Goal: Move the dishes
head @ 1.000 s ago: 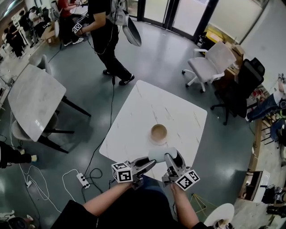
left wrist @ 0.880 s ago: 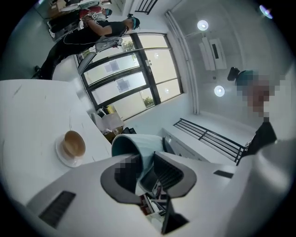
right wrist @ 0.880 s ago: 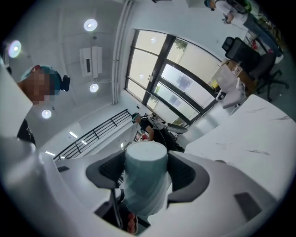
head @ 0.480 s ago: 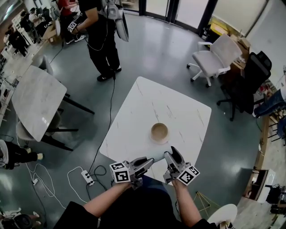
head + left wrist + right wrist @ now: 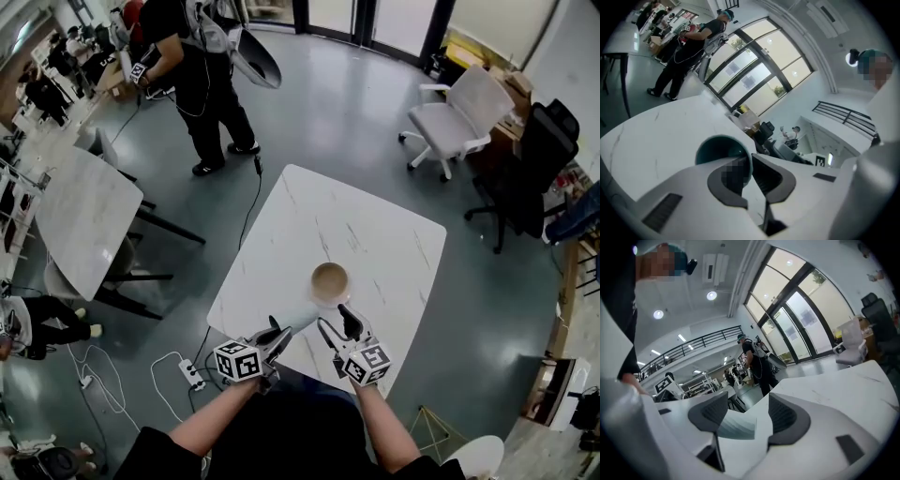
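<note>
A tan bowl (image 5: 330, 281) stands upright on the white marble table (image 5: 375, 234), near its front edge. Just in front of it is a second bowl (image 5: 302, 314), pale and ribbed outside, teal inside (image 5: 717, 147). This bowl is tipped so that its mouth faces my left gripper (image 5: 279, 333). That gripper's jaws are closed on the bowl's rim (image 5: 751, 164). My right gripper (image 5: 335, 325) is open, and the bowl's ribbed wall (image 5: 736, 425) lies between its jaws. The wall looks nearer the left jaw, though I cannot tell if they touch.
A person (image 5: 202, 75) with grippers and a pan stands beyond the table's far left corner. Another marble table (image 5: 80, 220) is at the left. A white chair (image 5: 459, 117) and a black chair (image 5: 544, 159) are at the right. Cables and a power strip (image 5: 192, 375) lie on the floor by my left.
Both grippers have moved left, and the pale bowl has shifted left with them. The right gripper's jaws now straddle it. The standing person has walked on.
</note>
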A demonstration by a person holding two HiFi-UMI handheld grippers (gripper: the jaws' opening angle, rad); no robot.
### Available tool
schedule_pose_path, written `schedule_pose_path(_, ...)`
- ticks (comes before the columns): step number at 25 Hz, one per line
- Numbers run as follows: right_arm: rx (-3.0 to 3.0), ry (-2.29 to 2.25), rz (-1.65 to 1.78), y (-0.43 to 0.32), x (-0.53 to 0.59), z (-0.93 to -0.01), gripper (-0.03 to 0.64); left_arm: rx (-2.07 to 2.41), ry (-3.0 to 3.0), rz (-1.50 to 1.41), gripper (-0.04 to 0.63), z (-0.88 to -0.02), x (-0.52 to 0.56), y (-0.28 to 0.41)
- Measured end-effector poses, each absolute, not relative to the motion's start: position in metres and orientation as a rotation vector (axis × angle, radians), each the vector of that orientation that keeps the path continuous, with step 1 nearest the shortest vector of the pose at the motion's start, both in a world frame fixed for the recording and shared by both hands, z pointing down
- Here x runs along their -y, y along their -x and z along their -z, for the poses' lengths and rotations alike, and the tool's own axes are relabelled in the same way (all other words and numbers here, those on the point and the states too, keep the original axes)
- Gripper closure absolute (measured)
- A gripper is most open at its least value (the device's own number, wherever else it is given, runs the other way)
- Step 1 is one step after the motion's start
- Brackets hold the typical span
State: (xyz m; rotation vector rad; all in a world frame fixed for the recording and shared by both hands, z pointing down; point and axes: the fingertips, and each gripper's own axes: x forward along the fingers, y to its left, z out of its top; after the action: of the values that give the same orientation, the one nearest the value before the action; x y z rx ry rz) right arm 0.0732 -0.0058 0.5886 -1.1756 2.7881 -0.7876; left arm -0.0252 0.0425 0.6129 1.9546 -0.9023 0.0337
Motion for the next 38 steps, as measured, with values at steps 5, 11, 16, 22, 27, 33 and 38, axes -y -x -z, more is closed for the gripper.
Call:
schedule_pose_path(5,-2.884,1.153,0.786,-0.034,0.019,-0.62,0.442,1.076,-1.92,-0.338,0.56,-0.658,-0.043,0.047)
schedule_pose_path(11,-2.982,1.193,0.768,0.006,0.015,-0.66,0.592,1.198,-1.894,-0.689,0.56,-0.709,-0.03,0.08)
schedule_pose_path(16,-2.999,1.255,0.847,0.028,0.019,-0.683,0.597,1.165,-1.86,-0.818,0.558,-0.727,-0.01,0.105)
schedule_pose_path(22,-2.96,1.385,0.847,0.043,0.031,-0.686,0.595,1.139,-1.86,-0.859,0.554,-0.725,-0.001,0.108)
schedule_pose_path(27,-2.948,1.468,0.837,0.052,0.032,-0.682,0.595,1.055,-1.93,-0.948,0.554,-0.725,-0.005,0.092)
schedule_pose_path(33,-2.895,1.568,0.851,0.042,0.036,-0.682,0.595,0.968,-1.95,-0.894,0.535,-0.716,-0.005,0.078)
schedule_pose_path(38,-2.849,1.634,0.819,0.024,0.04,-0.673,0.595,0.95,-1.963,-0.868,0.532,-0.709,-0.01,0.076)
